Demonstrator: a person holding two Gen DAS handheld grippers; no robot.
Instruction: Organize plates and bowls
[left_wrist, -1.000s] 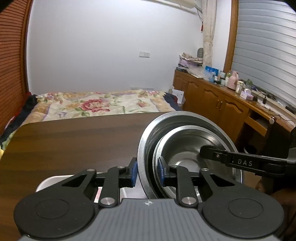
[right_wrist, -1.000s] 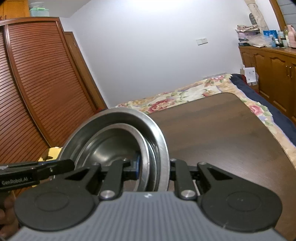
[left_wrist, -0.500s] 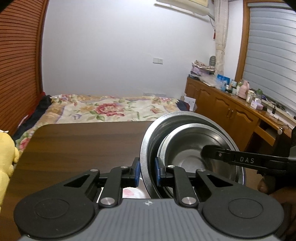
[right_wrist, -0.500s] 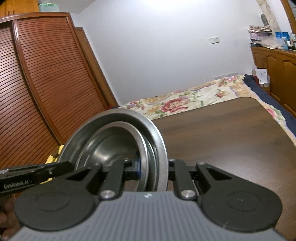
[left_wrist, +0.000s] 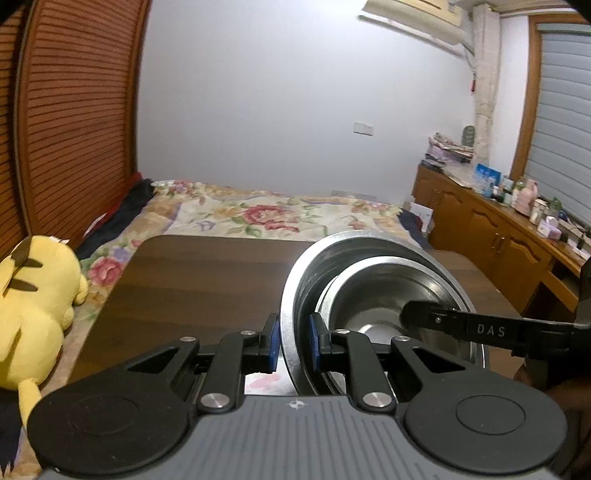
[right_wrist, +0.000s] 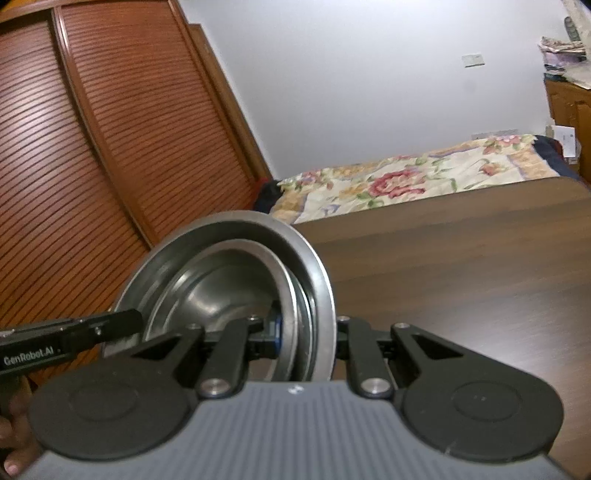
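above the dark wooden table (left_wrist: 192, 288) you hold two nested steel bowls, lifted and tilted on their side. your left gripper (left_wrist: 291, 345) is clamped on the rim of the large bowl (left_wrist: 295, 295), one blue pad (left_wrist: 272, 345) outside and one inside. the small bowl (left_wrist: 373, 291) sits inside the large one. your right gripper (right_wrist: 308, 338) is closed on the opposite edge, and here both rims, large bowl (right_wrist: 317, 280) and small bowl (right_wrist: 221, 280), pass between its fingers. behind the table is a bed with flowered cover (left_wrist: 266, 218), and a yellow plush toy (left_wrist: 37, 310) lies at the left.
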